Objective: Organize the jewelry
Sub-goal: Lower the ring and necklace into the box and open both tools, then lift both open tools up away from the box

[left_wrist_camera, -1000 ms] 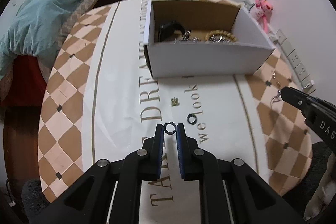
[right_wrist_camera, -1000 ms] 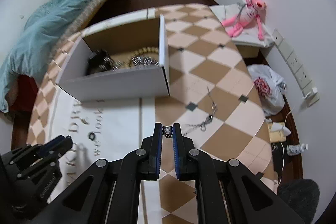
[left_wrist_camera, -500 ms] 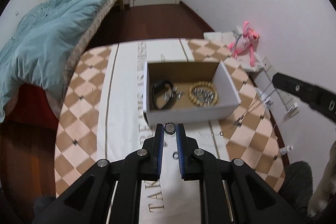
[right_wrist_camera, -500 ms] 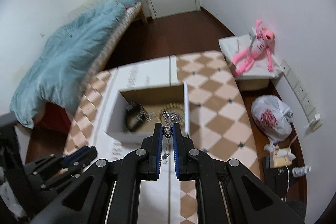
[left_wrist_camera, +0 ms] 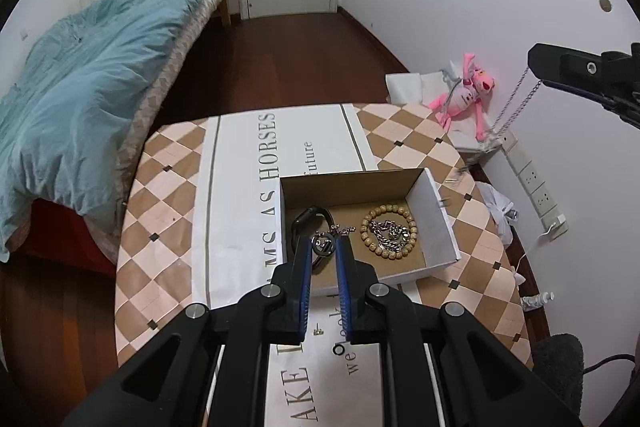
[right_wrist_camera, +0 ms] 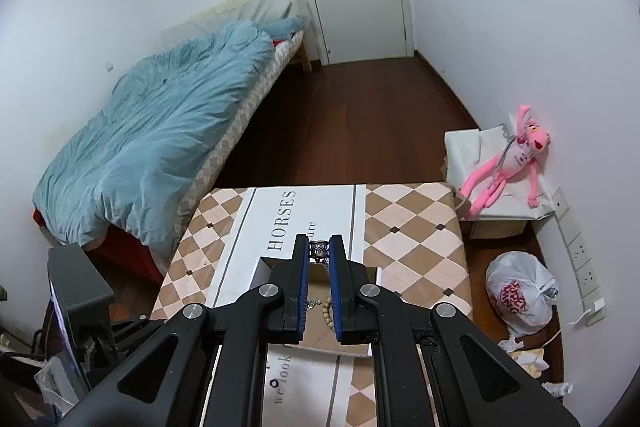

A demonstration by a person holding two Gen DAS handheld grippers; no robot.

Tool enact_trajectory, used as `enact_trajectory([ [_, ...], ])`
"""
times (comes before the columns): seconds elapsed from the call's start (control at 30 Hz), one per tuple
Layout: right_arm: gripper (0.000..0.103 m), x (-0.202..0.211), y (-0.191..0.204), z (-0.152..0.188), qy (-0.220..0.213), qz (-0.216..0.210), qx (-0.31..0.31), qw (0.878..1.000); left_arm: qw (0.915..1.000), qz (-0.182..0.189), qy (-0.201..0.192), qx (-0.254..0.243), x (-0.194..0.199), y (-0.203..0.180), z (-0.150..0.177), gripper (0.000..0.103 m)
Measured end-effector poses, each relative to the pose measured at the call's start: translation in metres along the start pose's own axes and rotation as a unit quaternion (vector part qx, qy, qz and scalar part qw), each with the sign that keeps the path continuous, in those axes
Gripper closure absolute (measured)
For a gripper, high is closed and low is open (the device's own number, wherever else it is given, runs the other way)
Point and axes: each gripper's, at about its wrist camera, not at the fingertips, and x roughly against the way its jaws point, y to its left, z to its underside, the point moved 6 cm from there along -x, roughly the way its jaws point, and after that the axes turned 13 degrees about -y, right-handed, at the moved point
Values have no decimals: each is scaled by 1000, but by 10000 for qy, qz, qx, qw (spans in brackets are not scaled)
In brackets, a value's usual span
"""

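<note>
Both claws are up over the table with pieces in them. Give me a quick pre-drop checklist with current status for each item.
1. Left claw pinches the small dark metal ring: ok.
2. Right claw grips the silver chain necklace by its clasp end: ok.
3. Open white cardboard box has free floor space: ok.
4. Ring over the box opening: ok.
5. Necklace's hanging tail clear of the box wall: not ok, it dangles outside the box's right side.
6. Second small dark ring still on the table runner: not ok.
</note>
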Motion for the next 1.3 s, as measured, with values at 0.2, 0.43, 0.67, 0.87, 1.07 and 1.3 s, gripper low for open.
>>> enact_trajectory([
  [0.2,93,-60,-7,23,674,-28,-99,9977,9987,179,410,253,-35,10,-4,94],
  [0.43,93,-111,-25,65,1321,8,-353,9906,9929,579,862,585,-74,9,-15,94],
  [0.67,92,-135,-41,93,1850,-28,-589,9810,9886,624,1192,674,-103,3,-24,92],
  [0.87,55,-128,-47,95,1812,94,-467,9823,9926,262,1010,615,-102,16,-32,69],
  [1.07,28,-114,-50,91,1626,484,-95,9855,9970,-323,616,348,-85,33,-36,32],
  [1.3,3,-103,-50,111,1654,1126,391,9790,9946,-980,300,133,-61,54,-23,6],
])
